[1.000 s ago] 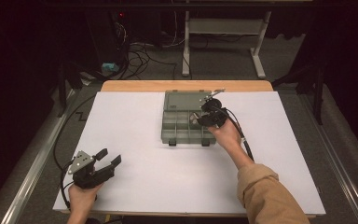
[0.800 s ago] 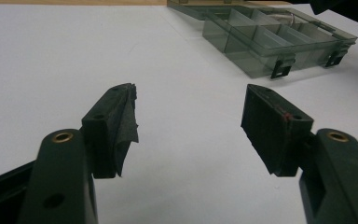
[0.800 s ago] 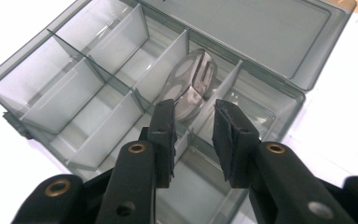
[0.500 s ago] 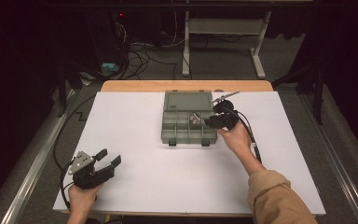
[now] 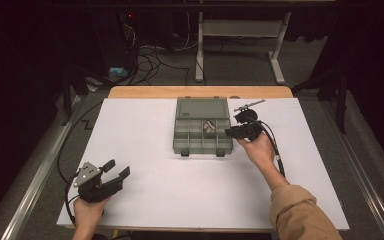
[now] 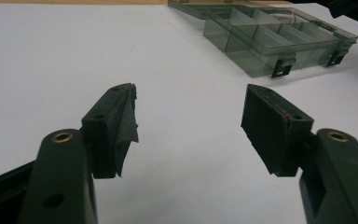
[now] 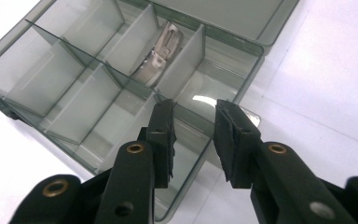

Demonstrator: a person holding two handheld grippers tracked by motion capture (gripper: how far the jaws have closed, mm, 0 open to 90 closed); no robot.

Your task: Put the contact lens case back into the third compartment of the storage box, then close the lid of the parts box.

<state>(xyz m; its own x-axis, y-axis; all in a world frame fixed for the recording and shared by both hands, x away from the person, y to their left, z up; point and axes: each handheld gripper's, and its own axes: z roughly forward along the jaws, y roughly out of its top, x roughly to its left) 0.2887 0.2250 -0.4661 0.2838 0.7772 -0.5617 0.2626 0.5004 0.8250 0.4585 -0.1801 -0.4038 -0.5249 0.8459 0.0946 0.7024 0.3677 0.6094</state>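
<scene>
A translucent grey-green compartment box lies open on the white sheet, its lid folded back. A shiny metal part rests in one back compartment, close up in the right gripper view as the metal part. My right gripper hovers at the box's right edge, pointing left. Its jaws stand partly open over the right-hand compartment of the box with nothing between them. My left gripper is held near the table's front left, open and empty, facing the box.
A thin grey metal piece lies on the sheet just right of the lid. The white sheet covers a wooden tabletop. Cables and a desk frame stand on the floor beyond the far edge.
My right gripper has drawn back to the right, from over the box's compartments to its right edge. The left gripper has stayed where it was.
</scene>
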